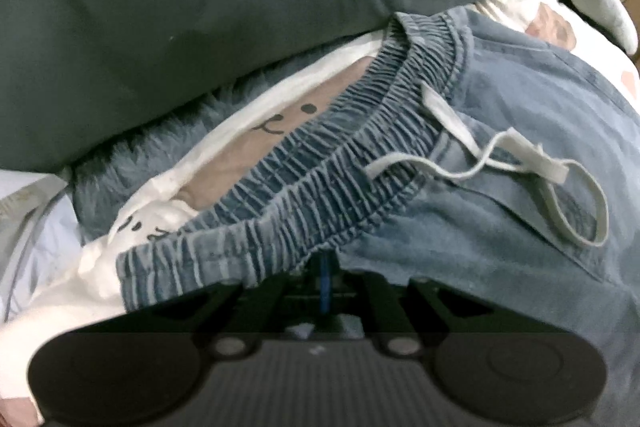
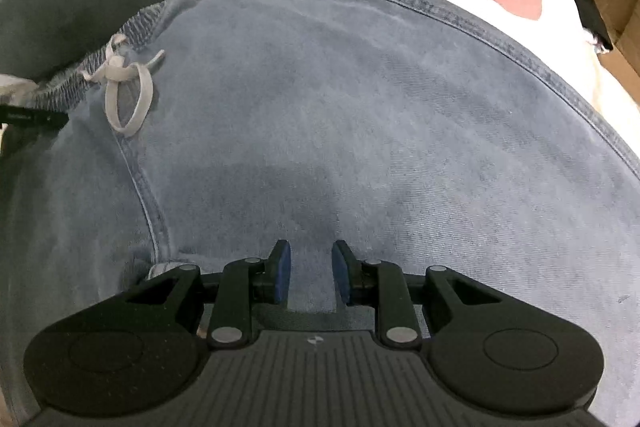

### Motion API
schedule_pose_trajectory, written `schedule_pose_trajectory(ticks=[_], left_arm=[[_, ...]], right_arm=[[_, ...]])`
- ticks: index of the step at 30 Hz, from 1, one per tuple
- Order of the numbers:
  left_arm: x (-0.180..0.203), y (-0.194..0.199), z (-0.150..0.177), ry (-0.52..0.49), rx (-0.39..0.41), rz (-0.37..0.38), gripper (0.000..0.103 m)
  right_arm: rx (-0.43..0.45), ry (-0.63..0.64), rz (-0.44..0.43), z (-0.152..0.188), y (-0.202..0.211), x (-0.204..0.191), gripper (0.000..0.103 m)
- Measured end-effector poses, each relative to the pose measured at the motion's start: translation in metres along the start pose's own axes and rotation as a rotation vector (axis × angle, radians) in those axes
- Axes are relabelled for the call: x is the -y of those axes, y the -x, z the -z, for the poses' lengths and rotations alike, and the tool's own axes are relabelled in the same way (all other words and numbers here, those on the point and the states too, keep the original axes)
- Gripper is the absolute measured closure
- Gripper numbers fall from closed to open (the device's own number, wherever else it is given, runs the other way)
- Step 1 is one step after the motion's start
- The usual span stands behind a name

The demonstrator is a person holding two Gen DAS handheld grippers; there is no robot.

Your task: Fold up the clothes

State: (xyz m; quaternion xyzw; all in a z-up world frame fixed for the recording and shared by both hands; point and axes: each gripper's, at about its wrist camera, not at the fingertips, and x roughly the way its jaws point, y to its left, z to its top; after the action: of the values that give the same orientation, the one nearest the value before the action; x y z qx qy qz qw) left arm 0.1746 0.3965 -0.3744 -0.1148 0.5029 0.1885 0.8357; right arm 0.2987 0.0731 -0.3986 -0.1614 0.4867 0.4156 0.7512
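Left tongs [image 1: 325, 267] pinch the elastic waistband [image 1: 280, 187] of faded blue denim trousers [image 2: 360, 99]; right tongs [image 2: 311, 277] hover narrowly parted, empty, above them.

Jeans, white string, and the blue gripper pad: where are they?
jeans [image 2: 360, 107], right wrist view, middle of fabric.
white string [image 1: 576, 195], left wrist view, on its loop.
blue pad [image 2: 283, 269], right wrist view, left fingertip.

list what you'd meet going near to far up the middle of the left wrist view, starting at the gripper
left gripper, shut on the elastic waistband of the blue denim pants → white cloth with smiley faces → fuzzy blue-grey fabric → dark grey-green cushion
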Motion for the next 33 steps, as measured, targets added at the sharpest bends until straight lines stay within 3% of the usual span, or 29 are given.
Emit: schedule_pose_trajectory(ticks=[10,12,16,18,20,26,33], left_arm=[[0.006,0.005,-0.006,-0.021,-0.031,-0.018,0.1],[0.007,0.012,-0.001,-0.036,-0.011,-0.005,0.094],[0.004,0.033,0.005,0.021,-0.017,0.03,0.076],[0.006,0.048,0.006,0.003,-0.028,0.033,0.065],[0.007,0.062,0.006,0.0,-0.043,0.062,0.065],[0.021,0.101,0.001,-0.006,-0.028,0.117,0.061],[0.072,0.099,0.04,-0.093,-0.079,0.205,0.063]], right_arm=[[-0.004,-0.094,0.063,0.005,0.007,-0.012,0.072],[-0.007,-0.132,0.071,0.01,0.017,-0.007,0.072],[-0.013,-0.199,0.085,0.022,0.063,0.006,0.07],[-0.018,-0.225,0.093,0.028,0.094,0.012,0.069],[0.005,-0.227,0.122,0.037,0.123,0.014,0.059],[0.054,-0.305,0.181,0.06,0.192,0.033,0.058],[0.094,-0.376,0.21,0.096,0.23,0.048,0.058]])
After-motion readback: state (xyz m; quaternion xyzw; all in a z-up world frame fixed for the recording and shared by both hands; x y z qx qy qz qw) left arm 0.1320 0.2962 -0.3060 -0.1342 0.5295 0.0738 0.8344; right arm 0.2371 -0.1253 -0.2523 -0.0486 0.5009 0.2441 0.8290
